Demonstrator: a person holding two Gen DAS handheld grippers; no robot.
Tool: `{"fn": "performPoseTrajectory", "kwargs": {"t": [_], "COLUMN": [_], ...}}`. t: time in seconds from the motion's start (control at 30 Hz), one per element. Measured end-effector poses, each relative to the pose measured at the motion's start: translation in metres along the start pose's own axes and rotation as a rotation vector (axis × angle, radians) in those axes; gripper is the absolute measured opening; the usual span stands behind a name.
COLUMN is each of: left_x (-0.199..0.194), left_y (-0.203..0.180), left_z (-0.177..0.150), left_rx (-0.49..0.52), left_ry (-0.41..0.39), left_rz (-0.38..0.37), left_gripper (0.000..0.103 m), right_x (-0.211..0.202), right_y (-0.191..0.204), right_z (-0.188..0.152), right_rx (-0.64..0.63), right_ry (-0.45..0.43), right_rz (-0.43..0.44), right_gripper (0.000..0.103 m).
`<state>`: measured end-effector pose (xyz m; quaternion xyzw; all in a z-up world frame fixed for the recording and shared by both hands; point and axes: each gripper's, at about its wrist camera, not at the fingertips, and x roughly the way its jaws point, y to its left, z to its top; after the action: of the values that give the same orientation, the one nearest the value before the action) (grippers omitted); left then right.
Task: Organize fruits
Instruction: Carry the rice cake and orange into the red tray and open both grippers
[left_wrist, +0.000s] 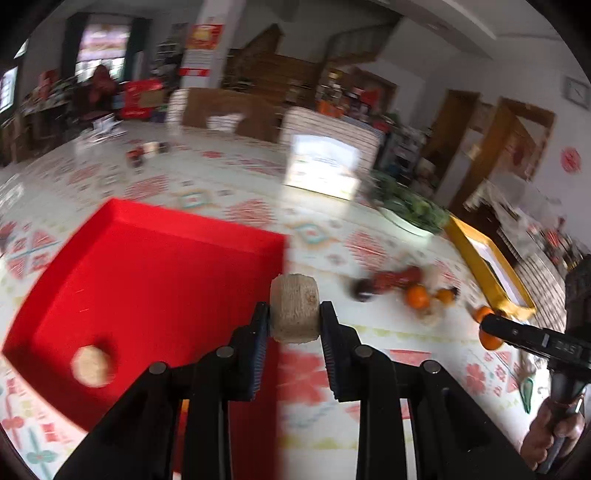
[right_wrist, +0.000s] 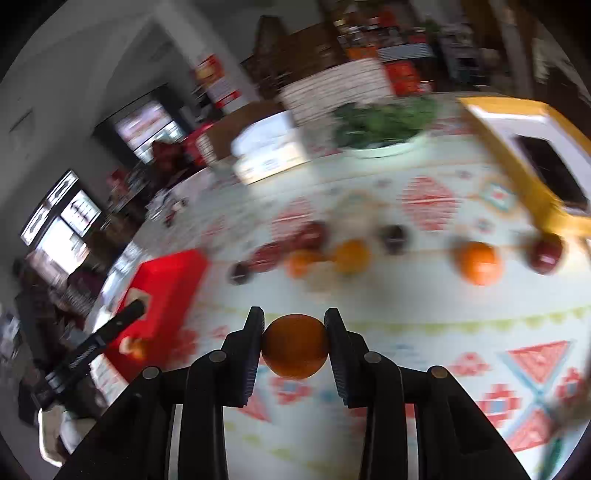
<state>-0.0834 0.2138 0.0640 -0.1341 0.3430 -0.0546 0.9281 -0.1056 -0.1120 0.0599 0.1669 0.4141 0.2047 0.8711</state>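
My left gripper (left_wrist: 294, 314) is shut on a rough beige fruit (left_wrist: 294, 295), held over the right edge of a red tray (left_wrist: 155, 273). Another beige fruit (left_wrist: 92, 365) lies in that tray's near corner. My right gripper (right_wrist: 295, 325) is shut on an orange (right_wrist: 295, 350) above the patterned tablecloth. The same orange (left_wrist: 489, 341) shows in the left wrist view at the far right. Loose oranges (right_wrist: 478, 262), red fruits (right_wrist: 546, 253) and dark fruits (right_wrist: 393, 234) lie in a row across the table. The red tray (right_wrist: 166, 291) is at the left of the right wrist view.
A yellow-rimmed tray (right_wrist: 517, 162) sits at the table's far right. A white plate of leafy greens (right_wrist: 384, 125) and a white box (right_wrist: 269, 147) stand at the back. A person's hand (left_wrist: 554, 435) grips the right tool's handle. Both views are motion-blurred.
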Motion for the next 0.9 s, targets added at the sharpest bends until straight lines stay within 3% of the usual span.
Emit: {"fn": "performPoseTrajectory", "kwargs": {"t": [0.27, 0.53, 0.8, 0.9], "left_x": [-0.023, -0.009, 0.001, 0.000], "left_y": [0.083, 0.129, 0.142, 0.144], "left_z": [0.004, 0.008, 0.007, 0.008], "left_rx": [-0.134, -0.174, -0.210, -0.230], "left_ry": [-0.034, 0.024, 0.042, 0.033], "left_rz": [0.110, 0.169, 0.161, 0.153], "left_gripper": [0.027, 0.027, 0.027, 0.038], "right_x": [0.071, 0.154, 0.207, 0.209], "right_y": [0.111, 0.199, 0.220, 0.223], "right_z": [0.004, -0.006, -0.016, -0.018], "right_rx": [-0.138, -0.275, -0.293, -0.306], "right_ry": [0.144, 0.254, 0.322, 0.314], "right_rz": [0.162, 0.178, 0.142, 0.122], "right_gripper": [0.037, 0.037, 0.038, 0.039]}}
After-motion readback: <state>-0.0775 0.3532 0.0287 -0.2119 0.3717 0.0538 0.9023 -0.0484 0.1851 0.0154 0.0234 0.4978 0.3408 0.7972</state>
